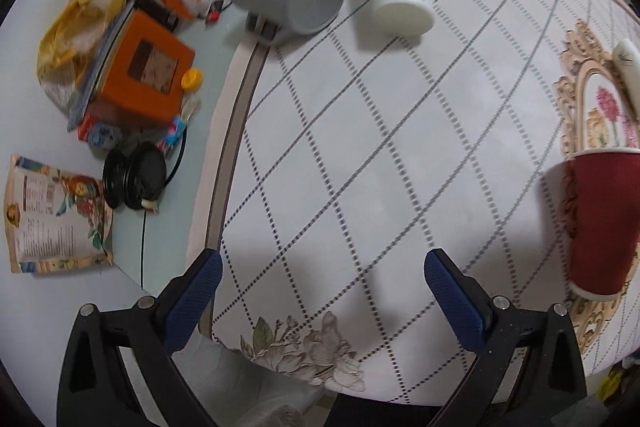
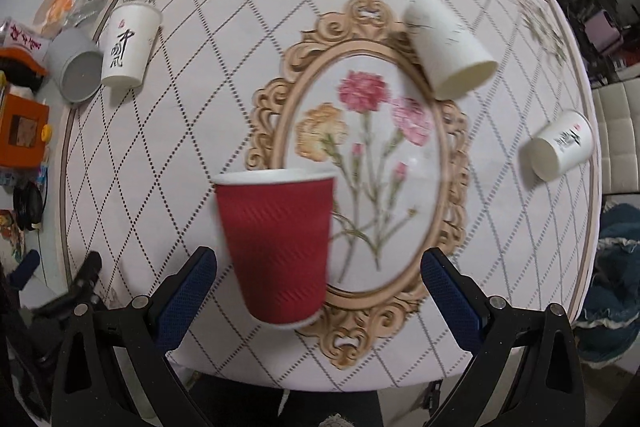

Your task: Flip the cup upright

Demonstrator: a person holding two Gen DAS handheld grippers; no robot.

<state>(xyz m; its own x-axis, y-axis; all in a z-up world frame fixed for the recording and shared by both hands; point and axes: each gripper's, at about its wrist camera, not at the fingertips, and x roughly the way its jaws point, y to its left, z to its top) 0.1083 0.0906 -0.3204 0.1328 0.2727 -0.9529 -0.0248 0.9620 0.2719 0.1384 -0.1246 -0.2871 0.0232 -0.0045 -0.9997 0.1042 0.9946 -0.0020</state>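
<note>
A red ribbed paper cup [image 2: 276,247] stands upright on the table mat, just ahead of my open right gripper [image 2: 319,275], nearer its left finger. It also shows at the right edge of the left wrist view [image 1: 600,223]. A white paper cup [image 2: 450,51] lies on its side past the flower picture. Another white cup [image 2: 560,145] lies on its side at the right. A white cup with black lettering [image 2: 126,45] stands upright at the far left beside a grey mug [image 2: 76,69]. My left gripper [image 1: 323,277] is open and empty over the mat.
The patterned mat [image 2: 200,107] covers the round table. To the left lie an orange box [image 1: 140,75], bags, a black coiled cable [image 1: 134,179] and a printed packet [image 1: 52,223]. White seating [image 2: 616,131] and blue cloth [image 2: 616,267] lie off the table's right.
</note>
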